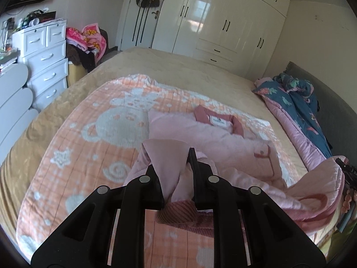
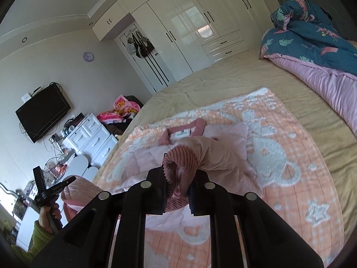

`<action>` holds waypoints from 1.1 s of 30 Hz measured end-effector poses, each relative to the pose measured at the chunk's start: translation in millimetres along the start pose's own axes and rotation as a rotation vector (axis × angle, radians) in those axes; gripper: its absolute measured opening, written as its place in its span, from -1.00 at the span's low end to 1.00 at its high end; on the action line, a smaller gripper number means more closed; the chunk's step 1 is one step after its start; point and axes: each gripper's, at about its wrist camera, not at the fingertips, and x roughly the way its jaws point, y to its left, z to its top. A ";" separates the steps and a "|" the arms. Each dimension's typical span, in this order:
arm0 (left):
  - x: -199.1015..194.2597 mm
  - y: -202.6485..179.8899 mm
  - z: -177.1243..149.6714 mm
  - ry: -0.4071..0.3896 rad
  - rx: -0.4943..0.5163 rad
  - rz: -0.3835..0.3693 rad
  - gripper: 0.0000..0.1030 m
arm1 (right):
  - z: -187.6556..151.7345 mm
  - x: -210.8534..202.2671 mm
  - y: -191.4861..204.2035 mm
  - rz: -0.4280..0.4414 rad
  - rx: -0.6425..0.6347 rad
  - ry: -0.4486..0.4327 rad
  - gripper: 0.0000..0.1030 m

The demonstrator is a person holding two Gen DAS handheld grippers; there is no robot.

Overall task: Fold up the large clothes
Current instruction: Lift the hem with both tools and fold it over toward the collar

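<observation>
A pale pink padded jacket (image 1: 200, 134) lies on an orange-and-white blanket (image 1: 93, 134) on the bed, its dark pink collar (image 1: 217, 120) with a white label facing up. My left gripper (image 1: 174, 165) is shut on a fold of the jacket's lower edge and holds it up off the blanket. My right gripper (image 2: 179, 172) is shut on another part of that edge, where a ribbed dark pink band (image 2: 178, 158) bulges over its fingers. In the right wrist view the left gripper (image 2: 64, 183) shows at the far left, held by a hand (image 2: 48, 214), with pink fabric (image 2: 78, 189) in it.
A rolled blue floral quilt with pink lining (image 2: 312, 44) lies by the headboard. The beige bedspread (image 1: 178, 67) reaches to white wardrobes (image 1: 223, 22). A white chest of drawers (image 1: 46, 62), heaped clothes (image 1: 89, 42) and a wall television (image 2: 42, 114) stand beside the bed.
</observation>
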 end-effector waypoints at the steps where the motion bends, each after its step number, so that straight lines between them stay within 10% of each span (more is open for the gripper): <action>1: 4.0 -0.7 4.7 -0.004 0.000 0.005 -0.81 | 6.6 6.8 -1.9 -0.001 0.003 -0.004 -0.75; 20: 100.2 3.2 55.6 0.014 -0.016 0.110 -0.74 | 57.1 114.4 -62.3 -0.016 0.196 0.003 -0.64; 33: 146.1 9.2 54.6 0.077 -0.018 0.133 -0.67 | 51.6 140.0 -71.4 -0.035 0.221 -0.011 0.39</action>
